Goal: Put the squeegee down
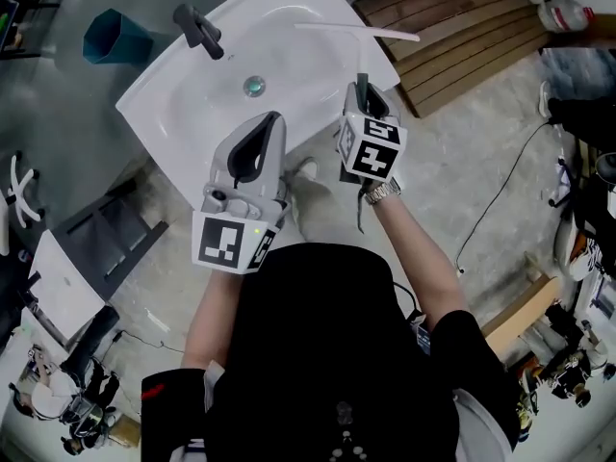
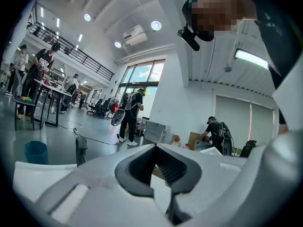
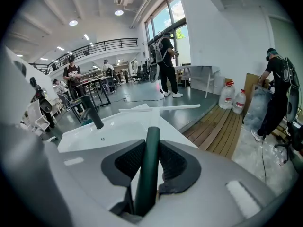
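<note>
I am holding both grippers over the white sink [image 1: 168, 114], which is sitting on the floor in place of a bench.

1. Right gripper [image 1: 364, 99]: its jaws are pinching the dark green handle of the squeegee [image 1: 356, 32]. In the right gripper view the handle is running up between the two ribbed pads [image 3: 176, 162], with a pad pressing on each side. Past the jaw tips the handle is joining a white shaft, which is reaching out over the basin.
2. Squeegee blade: the long white blade is lying crosswise over the far corner of the sink, beyond the drain [image 1: 254, 86] and opposite the dark faucet [image 1: 197, 29]. I cannot tell whether the blade is touching the rim.
3. Left gripper [image 1: 276, 120]: it is hovering beside the right one, over the near rim of the sink. Its jaws are meeting at the tips, with nothing between them.

A slatted wooden platform [image 1: 462, 37] is lying on the floor to the right of the sink, and a teal bin [image 1: 114, 35] is standing to its left.
</note>
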Demonstrator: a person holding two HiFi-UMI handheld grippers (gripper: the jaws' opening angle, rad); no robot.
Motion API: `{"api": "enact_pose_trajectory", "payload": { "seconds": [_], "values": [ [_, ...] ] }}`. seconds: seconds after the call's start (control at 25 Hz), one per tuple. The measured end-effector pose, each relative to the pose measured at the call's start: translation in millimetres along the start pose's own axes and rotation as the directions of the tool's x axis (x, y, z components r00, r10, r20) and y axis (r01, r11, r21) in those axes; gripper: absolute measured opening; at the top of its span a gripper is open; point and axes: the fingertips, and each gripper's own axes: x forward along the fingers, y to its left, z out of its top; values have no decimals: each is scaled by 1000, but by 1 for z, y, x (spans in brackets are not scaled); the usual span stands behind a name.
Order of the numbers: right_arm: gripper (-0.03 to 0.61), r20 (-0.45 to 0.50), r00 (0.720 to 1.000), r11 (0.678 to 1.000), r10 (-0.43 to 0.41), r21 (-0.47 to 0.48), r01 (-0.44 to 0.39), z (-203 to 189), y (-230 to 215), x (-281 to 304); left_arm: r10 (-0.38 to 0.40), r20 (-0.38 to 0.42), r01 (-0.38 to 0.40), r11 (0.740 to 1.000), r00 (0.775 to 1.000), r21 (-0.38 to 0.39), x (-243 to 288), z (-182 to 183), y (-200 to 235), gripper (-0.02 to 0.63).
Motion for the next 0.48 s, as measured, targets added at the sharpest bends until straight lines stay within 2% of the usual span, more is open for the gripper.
{"api": "enact_pose_trajectory", "payload": {
  "seconds": [0.16, 0.48],
  "values": [
    [98, -21, 999, 999, -36, 27, 36, -5, -7, 18, 10, -23, -10, 1000, 1000, -11, 1, -9, 8, 2],
    [100, -75, 994, 997, -78, 18, 80, -18, -16, 54, 13, -66, -15, 999, 998, -31, 1, -23, 13, 2]
  ]
}}
